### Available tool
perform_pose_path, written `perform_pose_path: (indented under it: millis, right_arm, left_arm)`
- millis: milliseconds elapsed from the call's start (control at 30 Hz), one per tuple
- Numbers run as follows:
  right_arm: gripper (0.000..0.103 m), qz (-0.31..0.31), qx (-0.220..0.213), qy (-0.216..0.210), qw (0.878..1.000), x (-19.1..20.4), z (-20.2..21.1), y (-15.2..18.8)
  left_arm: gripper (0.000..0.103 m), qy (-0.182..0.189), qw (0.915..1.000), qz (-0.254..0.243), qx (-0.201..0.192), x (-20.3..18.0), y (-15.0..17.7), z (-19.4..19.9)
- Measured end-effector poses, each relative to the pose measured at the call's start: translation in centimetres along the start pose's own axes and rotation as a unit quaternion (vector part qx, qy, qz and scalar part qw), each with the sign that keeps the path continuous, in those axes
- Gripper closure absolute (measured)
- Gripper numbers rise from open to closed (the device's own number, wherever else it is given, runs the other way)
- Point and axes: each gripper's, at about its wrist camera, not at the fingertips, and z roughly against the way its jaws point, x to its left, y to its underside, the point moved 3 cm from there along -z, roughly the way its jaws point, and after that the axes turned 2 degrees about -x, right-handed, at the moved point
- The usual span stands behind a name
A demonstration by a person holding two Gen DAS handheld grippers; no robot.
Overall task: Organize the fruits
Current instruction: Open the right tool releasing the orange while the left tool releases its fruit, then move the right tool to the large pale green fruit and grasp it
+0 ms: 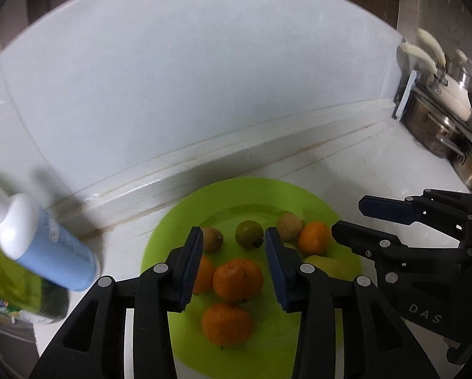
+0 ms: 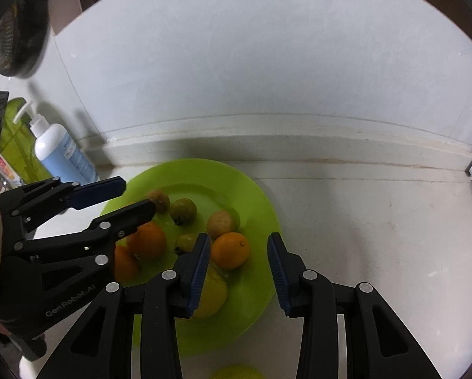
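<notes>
A lime green plate [image 1: 322, 202] [image 2: 255, 189] on the white counter holds several fruits: oranges [image 1: 237, 279] [image 2: 229, 250], small brown fruits [image 1: 289, 226] [image 2: 221, 223], a green fruit [image 1: 249, 233] [image 2: 183, 210] and a yellow fruit [image 2: 211, 297]. My left gripper [image 1: 233, 237] is open and empty above the plate's middle, over the oranges. My right gripper [image 2: 239, 243] is open and empty over the plate's right side, one orange between its fingers' line of sight. Each gripper shows in the other's view [image 1: 349, 218] [image 2: 138, 195].
A blue and white pump bottle [image 1: 43, 246] [image 2: 62, 154] and a green package [image 1: 12, 278] stand left of the plate by the wall. Steel pots [image 1: 450, 126] sit at the far right. Another yellow fruit [image 2: 236, 372] lies on the counter in front of the plate.
</notes>
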Motion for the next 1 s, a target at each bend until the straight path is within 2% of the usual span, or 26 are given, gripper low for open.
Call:
perform_pose_path:
  millis: [133, 267, 333, 533, 833, 1000]
  right_arm:
    - [0.058, 0.006, -0.019, 0.002, 1.0, 0.4, 2.1, 0.1]
    - [0.056, 0.015, -0.041, 0.008, 0.999, 1.0, 4.6, 0.6]
    - [0.049, 0.015, -0.051, 0.009, 0.999, 0.9, 5.8, 1.0]
    - [0.043, 0.019, -0.069, 0.01, 0.997, 1.3, 8.9, 2.8]
    - [0.035, 0.024, -0.071, 0.016, 0.997, 1.0, 11.1, 6.0]
    - [0.035, 0.019, -0.052, 0.015, 0.998, 0.7, 10.8, 7.9]
  left_arm:
    - [0.057, -0.013, 0.9996, 0.007, -0.022, -0.2, 0.0, 2.6]
    - [0.046, -0.03, 0.9983, 0.022, -0.044, -0.2, 0.7, 5.6]
    - [0.043, -0.033, 0.9977, 0.03, -0.051, -0.2, 1.1, 6.8]
    - [0.034, -0.051, 0.9955, 0.035, -0.072, -1.2, 2.6, 10.5]
    - [0.019, -0.075, 0.9928, 0.054, -0.076, -2.0, 6.0, 13.1]
    - [0.016, -0.088, 0.992, 0.061, -0.066, -2.5, 8.2, 13.2]
